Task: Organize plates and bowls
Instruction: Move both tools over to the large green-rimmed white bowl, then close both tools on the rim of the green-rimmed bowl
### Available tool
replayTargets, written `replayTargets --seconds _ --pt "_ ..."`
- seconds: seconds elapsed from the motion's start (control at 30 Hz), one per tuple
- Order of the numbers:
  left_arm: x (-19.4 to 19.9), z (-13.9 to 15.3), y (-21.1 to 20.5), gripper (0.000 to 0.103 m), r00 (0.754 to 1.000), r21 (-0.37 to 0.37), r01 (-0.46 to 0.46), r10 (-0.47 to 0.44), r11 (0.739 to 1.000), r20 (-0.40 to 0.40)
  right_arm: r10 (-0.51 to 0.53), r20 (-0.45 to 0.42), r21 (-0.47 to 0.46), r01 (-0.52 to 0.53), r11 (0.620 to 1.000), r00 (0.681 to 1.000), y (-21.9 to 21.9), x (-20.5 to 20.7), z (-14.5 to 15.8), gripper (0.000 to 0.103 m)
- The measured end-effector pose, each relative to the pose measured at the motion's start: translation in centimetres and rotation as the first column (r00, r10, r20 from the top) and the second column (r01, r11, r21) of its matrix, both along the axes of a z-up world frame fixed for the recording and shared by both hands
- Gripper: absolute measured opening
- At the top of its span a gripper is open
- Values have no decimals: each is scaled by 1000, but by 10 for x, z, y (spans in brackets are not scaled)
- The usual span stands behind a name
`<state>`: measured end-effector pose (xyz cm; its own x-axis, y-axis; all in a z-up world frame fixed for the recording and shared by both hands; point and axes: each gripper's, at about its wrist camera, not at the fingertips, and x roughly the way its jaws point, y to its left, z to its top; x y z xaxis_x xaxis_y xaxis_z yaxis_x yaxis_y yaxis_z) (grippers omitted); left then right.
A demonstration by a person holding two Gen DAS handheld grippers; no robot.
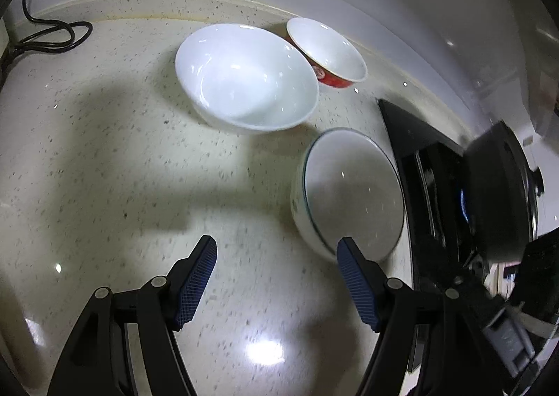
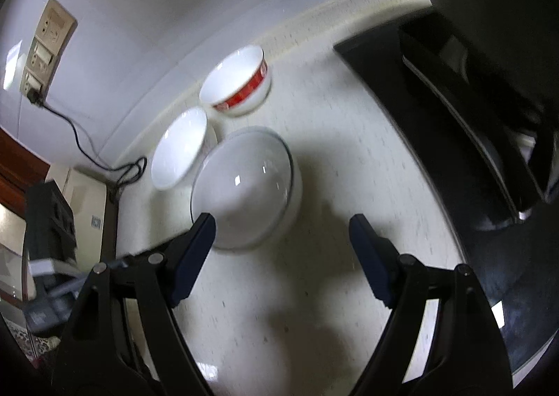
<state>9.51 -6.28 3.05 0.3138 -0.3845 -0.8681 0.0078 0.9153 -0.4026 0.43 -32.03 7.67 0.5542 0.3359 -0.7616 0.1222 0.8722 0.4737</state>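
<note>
Beige wall socket, right view only

Speckled counter lies free left; three bowls and stove block right.

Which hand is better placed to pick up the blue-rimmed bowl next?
Probably the right gripper: open, with the blue-rimmed bowl nearly centred ahead of it. The left gripper, also open, has it off to one side.

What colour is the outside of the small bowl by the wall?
Red with white markings on the small bowl; inside is white. Shows best in the left wrist view.
</note>
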Motion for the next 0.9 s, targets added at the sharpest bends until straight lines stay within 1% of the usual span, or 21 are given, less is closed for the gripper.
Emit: replayTargets --seconds 0.1,0.17,0.23,0.3,0.43,0.53,0.57,0.63,0.67,0.7,0.73,0.77,0.8,0.83,0.87,0.9 --pt "8 0 -4 72 1000 16 0 0 1000 30 -4 -2 13 4 1000 1000 1 12 1 81" --pt "16 -1 -11 72 998 49 -1 -2 999 60 4 -14 1 -4 1000 1000 4 19 -1 81" --pt "22 -4 -16 72 998 65 1 -6 998 70 9 -32 -9 -9 1000 999 6 25 -5 81" --pt "30 -8 -23 72 996 100 10 -18 995 83 3 -54 -18 -4 1000 999 7 29 -11 81" --pt "34 -16 -28 70 993 141 31 -46 990 105 -3 -85 -21 1 1000 996 4 38 -22 81" --pt "37 -22 -30 60 992 164 51 -69 985 105 -2 -109 -25 -1 1000 994 4 44 -29 81" --pt "38 -25 -31 54 992 169 56 -75 984 104 1 -112 -24 -3 1000 994 5 47 -31 81" --pt "40 -27 -31 49 991 167 69 -86 984 102 9 -118 -24 -12 1000 993 7 49 -34 80" --pt "41 -28 -32 44 990 157 78 -96 984 106 11 -117 -27 -14 1000 993 7 48 -33 77" --pt "40 -29 -34 38 988 153 92 -110 984 111 14 -117 -30 -17 999 993 8 48 -33 71" --pt "40 -28 -38 35 985 156 108 -127 982 119 20 -119 -34 -24 999 993 10 49 -34 66" --pt "38 -27 -43 28 981 163 125 -147 979 130 24 -119 -38 -29 999 993 11 50 -34 48" --pt "37 -26 -46 20 977 167 142 -165 976 138 29 -121 -44 -35 998 992 12 50 -35 28" --pt "36 -26 -50 17 973 169 157 -181 973 143 43 -112 -25 -46 999 993 12 49 -35 25" --pt "36 -25 -53 16 970 178 167 -194 970 147 46 -106 -19 -49 999 993 13 50 -35 21" --pt "35 -25 -54 16 969 185 168 -197 968 149 46 -105 -38 -51 998 993 15 49 -34 21"
